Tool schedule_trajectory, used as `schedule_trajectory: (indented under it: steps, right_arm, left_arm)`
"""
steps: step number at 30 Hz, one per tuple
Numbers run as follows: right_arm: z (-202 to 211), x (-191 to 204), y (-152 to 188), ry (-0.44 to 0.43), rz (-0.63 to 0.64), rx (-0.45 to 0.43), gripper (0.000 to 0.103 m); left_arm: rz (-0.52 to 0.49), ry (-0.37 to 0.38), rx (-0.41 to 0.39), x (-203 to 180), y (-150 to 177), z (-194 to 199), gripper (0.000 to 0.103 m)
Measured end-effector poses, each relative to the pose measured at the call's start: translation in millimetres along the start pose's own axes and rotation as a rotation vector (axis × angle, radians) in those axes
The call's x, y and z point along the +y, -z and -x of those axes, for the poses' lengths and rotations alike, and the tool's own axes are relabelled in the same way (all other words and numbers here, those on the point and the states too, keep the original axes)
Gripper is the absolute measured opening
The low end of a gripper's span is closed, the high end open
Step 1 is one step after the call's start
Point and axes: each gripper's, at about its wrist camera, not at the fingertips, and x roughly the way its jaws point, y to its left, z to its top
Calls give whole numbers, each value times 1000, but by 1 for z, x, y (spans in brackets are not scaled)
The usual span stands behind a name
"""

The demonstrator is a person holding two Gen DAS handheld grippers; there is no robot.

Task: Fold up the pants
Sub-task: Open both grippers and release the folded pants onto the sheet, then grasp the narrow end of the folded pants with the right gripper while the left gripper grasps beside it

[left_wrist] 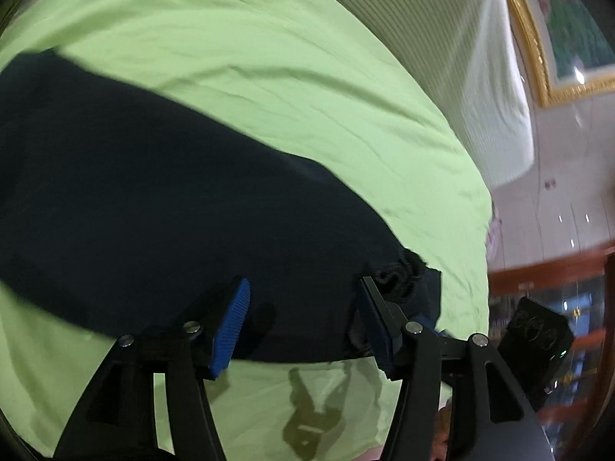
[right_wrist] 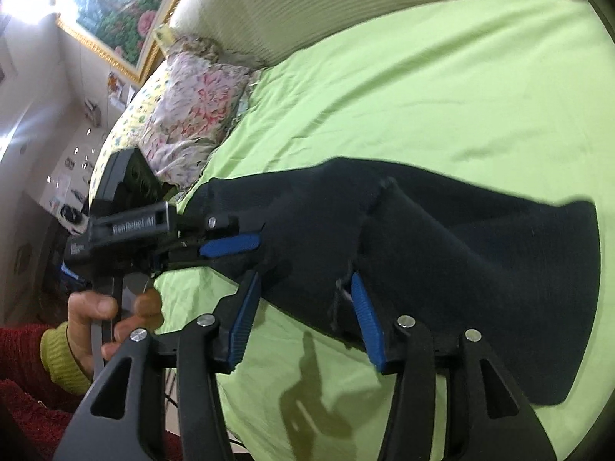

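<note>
Dark navy pants lie flat across the light green bedsheet. Their gathered waistband is just beyond my left gripper's right finger. My left gripper is open above the near edge of the pants, with nothing pressed between its blue pads. In the right wrist view the pants stretch to the right, and a thin drawstring hangs at their near edge. My right gripper is open over that edge. My left gripper points in from the left, held by a hand.
A floral pillow and a ribbed cream headboard lie beyond the pants. A gold-framed picture hangs on the wall. The bed's edge drops off at the right of the left wrist view, where a wooden cabinet stands.
</note>
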Motion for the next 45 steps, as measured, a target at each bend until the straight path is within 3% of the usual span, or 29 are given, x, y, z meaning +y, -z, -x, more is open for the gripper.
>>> schedule_trajectory:
  steps: [5, 19, 34, 45]
  right_arm:
    - [-9, 15, -16, -16, 46, 20, 54]
    - [-73, 62, -56, -59, 213, 164, 54]
    - [-166, 108, -114, -106, 407, 333, 54]
    - [-248, 129, -131, -163, 535, 509, 54]
  left_arm:
    - [86, -35, -83, 26, 15, 29, 63]
    - [338, -64, -252, 109, 20, 96, 66]
    - [473, -56, -281, 156, 2, 86, 66]
    - [489, -50, -296, 171, -8, 74, 66]
